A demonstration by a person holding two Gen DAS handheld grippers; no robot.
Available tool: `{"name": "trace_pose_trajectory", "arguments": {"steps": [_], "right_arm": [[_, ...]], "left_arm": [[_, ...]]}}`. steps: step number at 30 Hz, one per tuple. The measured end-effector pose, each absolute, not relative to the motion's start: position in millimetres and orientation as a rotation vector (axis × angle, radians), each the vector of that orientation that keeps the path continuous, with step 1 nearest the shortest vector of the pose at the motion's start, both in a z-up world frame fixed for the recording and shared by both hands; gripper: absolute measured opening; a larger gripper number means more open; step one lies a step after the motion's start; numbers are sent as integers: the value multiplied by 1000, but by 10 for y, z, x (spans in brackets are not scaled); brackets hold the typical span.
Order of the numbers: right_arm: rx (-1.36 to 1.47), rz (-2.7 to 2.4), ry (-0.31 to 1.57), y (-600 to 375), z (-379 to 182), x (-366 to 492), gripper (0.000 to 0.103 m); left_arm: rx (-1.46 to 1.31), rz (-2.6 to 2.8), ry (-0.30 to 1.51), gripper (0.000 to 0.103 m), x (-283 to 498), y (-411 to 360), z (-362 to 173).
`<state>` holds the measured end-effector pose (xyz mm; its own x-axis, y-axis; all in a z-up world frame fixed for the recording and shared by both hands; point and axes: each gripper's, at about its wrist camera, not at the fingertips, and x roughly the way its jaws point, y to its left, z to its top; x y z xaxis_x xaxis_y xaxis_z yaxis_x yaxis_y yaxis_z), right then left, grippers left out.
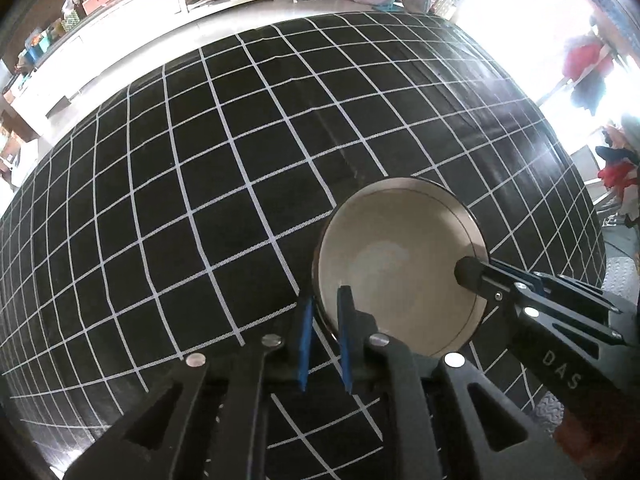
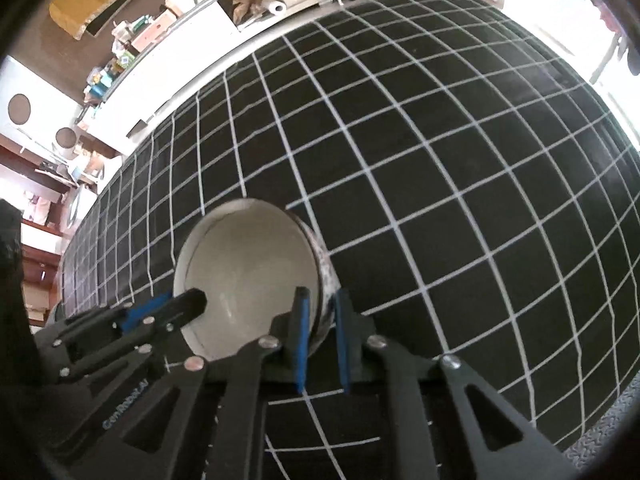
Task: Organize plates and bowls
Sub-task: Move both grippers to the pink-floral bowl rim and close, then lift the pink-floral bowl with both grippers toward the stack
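A bowl (image 1: 400,268), cream inside with a dark patterned outer wall, hangs just over the black tablecloth with white grid lines (image 1: 200,200). My left gripper (image 1: 325,302) is shut on its left rim, one blue pad inside the bowl and one outside. My right gripper (image 1: 478,270) reaches in from the right and clamps the opposite rim. In the right wrist view the same bowl (image 2: 248,272) sits tilted, and the right gripper (image 2: 320,304) is shut on its wall, with the left gripper (image 2: 192,304) at the far rim.
The gridded cloth (image 2: 440,200) stretches away beyond the bowl. Past the table's far edge stand white shelves (image 1: 132,8) crowded with boxes, a paper roll and bags. Bright windows and hanging clothes (image 1: 588,68) lie to the right.
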<state>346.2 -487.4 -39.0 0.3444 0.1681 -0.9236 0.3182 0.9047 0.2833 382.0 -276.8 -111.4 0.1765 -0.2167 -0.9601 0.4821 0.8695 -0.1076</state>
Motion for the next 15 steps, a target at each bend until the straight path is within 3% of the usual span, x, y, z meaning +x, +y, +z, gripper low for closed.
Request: {"name": "trace_pose_trajectory", "arguments": {"steps": [15], "right_arm": [[397,26,1270,-4155,-401,3202,16]], "left_arm": [[296,-424,1362,10,3481,-1932,-1095]]}}
